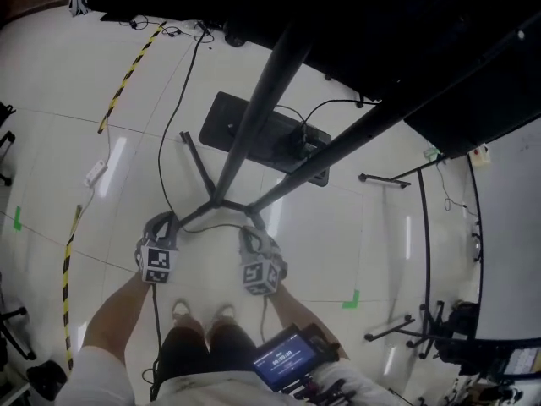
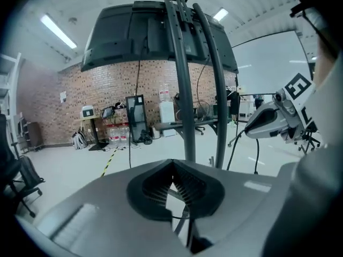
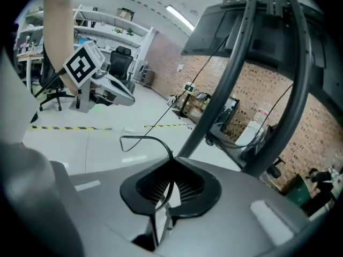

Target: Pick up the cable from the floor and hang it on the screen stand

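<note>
My left gripper (image 2: 172,171) has its jaws shut right down. The thin black cable (image 3: 140,137) looks nipped low between them, as far as its own view lets me judge. My right gripper (image 3: 172,167) is closed to a sliver on the same cable, which passes between the ribbed pads and loops out ahead of the jaws. In the head view the cable is off the floor (image 1: 93,125) where I hold it: a short span sags crosswise between the two grippers, and the loose lengths hang down past my legs. That span lies left to right, square across the screen stand (image 1: 254,117), whose two dark uprights rise ahead of both grippers toward the screen (image 2: 139,36) overhead. The stand's foot sits between the grippers and just beyond them, so neither hand is plainly nearer. I judge the pickup done and the hanging not yet begun. The next move calls for carrying the span forward and up onto the stand, with both grips kept tight so the thin cable does not slip.
</note>
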Available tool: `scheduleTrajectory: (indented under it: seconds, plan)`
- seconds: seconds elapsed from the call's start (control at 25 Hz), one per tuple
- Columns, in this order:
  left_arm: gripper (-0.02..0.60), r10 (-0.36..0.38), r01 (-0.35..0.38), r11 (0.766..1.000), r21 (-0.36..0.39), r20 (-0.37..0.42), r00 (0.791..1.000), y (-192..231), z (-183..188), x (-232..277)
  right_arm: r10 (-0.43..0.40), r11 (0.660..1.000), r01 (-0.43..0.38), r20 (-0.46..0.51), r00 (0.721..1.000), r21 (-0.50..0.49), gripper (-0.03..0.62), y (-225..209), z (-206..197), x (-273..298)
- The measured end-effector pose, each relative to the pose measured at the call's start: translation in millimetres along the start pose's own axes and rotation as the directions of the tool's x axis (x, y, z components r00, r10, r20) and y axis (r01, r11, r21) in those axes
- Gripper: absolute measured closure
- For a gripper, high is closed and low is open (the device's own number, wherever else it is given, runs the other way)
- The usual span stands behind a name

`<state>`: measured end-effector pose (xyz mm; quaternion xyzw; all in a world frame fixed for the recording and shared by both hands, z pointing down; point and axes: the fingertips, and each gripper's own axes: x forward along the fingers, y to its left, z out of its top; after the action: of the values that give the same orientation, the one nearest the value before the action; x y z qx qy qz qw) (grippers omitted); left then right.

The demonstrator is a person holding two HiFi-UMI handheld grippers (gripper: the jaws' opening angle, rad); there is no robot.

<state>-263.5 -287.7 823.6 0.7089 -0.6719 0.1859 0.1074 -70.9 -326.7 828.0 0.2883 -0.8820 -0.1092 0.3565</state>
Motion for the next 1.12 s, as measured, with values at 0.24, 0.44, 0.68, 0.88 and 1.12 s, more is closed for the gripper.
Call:
scheduleTrajectory:
  seconds: [0.24, 0.44, 0.68, 0.88, 1.12]
  plan:
    - [0.580, 0.023, -0.023, 1.000, -0.016, 0.041, 0.999, 25, 98, -57, -0.079, 0.996, 0.081, 0.085, 0.993, -0.030, 0.562, -59, 118, -68]
    - [0.580, 0.017, -0.014, 0.999, -0.031, 0.122, 0.992, 30, 181, -94, -0.145, 0.987, 0.154, 0.161, 0.976, -0.047, 0.560, -107, 203, -125]
    - [0.578, 0.010, -0.002, 0.999, -0.035, 0.226, 0.974, 32, 278, -113, -0.240, 0.970, 0.244, 0.244, 0.939, 0.016, 0.560, -171, 278, -177]
    - [0.579, -0.007, 0.015, 1.000, -0.024, 0.332, 0.943, 21, 351, -122, -0.294, 0.956, 0.279, 0.286, 0.912, 0.094, 0.560, -213, 312, -219]
    - [0.578, -0.069, 0.079, 0.997, -0.003, 0.458, 0.886, -9, 431, -141, -0.366, 0.924, 0.295, 0.335, 0.868, 0.243, 0.560, -264, 342, -276]
